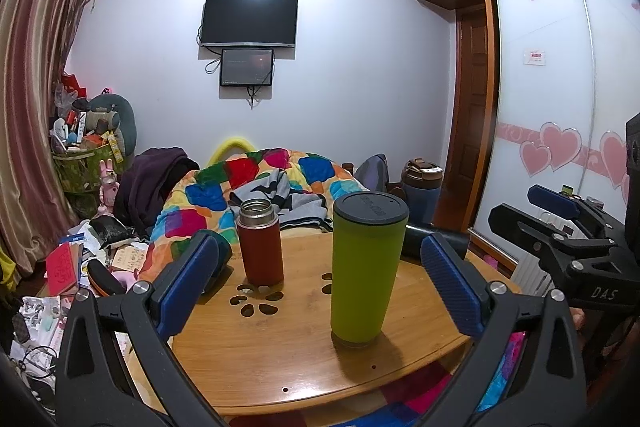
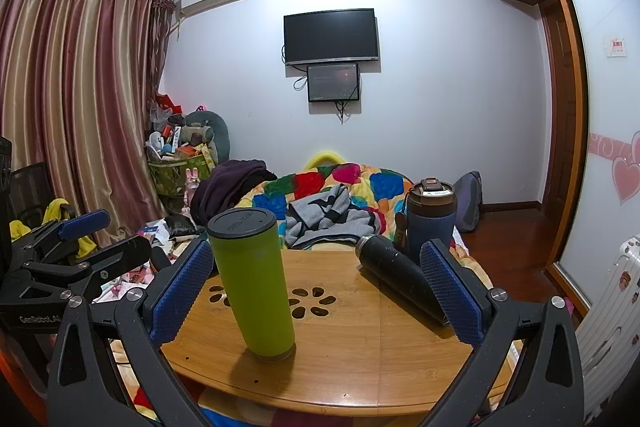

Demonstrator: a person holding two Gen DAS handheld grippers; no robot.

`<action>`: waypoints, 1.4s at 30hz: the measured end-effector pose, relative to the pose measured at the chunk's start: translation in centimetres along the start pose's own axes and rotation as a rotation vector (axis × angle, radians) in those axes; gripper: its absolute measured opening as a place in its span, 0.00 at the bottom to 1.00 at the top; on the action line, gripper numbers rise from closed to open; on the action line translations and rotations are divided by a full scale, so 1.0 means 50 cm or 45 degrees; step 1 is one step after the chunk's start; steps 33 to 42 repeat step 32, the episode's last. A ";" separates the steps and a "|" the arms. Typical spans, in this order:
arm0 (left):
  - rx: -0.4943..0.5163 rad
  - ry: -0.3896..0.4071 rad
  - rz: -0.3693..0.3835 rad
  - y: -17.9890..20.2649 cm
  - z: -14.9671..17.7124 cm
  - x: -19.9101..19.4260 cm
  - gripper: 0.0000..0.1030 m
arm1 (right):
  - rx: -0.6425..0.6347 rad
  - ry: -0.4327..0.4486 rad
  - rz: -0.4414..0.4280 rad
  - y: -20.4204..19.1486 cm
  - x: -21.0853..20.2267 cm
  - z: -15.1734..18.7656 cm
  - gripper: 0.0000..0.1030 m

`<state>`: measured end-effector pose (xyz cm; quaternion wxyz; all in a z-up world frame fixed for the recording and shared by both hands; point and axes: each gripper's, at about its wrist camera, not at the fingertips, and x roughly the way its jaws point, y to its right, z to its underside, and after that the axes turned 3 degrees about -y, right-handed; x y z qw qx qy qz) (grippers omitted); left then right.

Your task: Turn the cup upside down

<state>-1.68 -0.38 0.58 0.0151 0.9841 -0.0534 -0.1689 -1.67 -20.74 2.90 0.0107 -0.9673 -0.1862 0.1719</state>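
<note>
Green cup [image 1: 362, 269] stands on the round wooden desk [image 1: 280, 359], dark lid end up, narrower end down on the wood. It sits near the desk's front edge, just right of the flower-shaped cutouts [image 1: 256, 301].

Left tongs [image 1: 320, 287] spread wide, nothing between the blue pads; the cup shows between them, closer to the right pad, not touched. Right tongs [image 2: 316, 293] also spread wide, holding nothing; in the right wrist view the cup [image 2: 254, 281] is just beside the left pad, apart from it as far as can be told.

Red flask [image 1: 260, 243] upright without a cap, farther back and left of the cup. Black bottle [image 2: 396, 275] lies on its side on the right part of the desk, its near end by the right tongs' right pad. Dark blue tumbler [image 2: 430, 223] with a brown lid stands behind it at the far right edge; whether it is on the desk or behind it is unclear. Patchwork quilt [image 2: 352, 179] on the bed beyond the desk.
</note>
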 end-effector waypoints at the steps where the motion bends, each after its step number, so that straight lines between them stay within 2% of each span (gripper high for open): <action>1: 0.000 0.000 0.003 -0.001 0.001 0.001 1.00 | 0.000 -0.001 0.001 0.000 0.000 0.000 1.00; 42: -0.036 -0.014 0.032 -0.005 0.002 0.006 1.00 | 0.005 -0.013 0.010 -0.005 0.010 0.006 1.00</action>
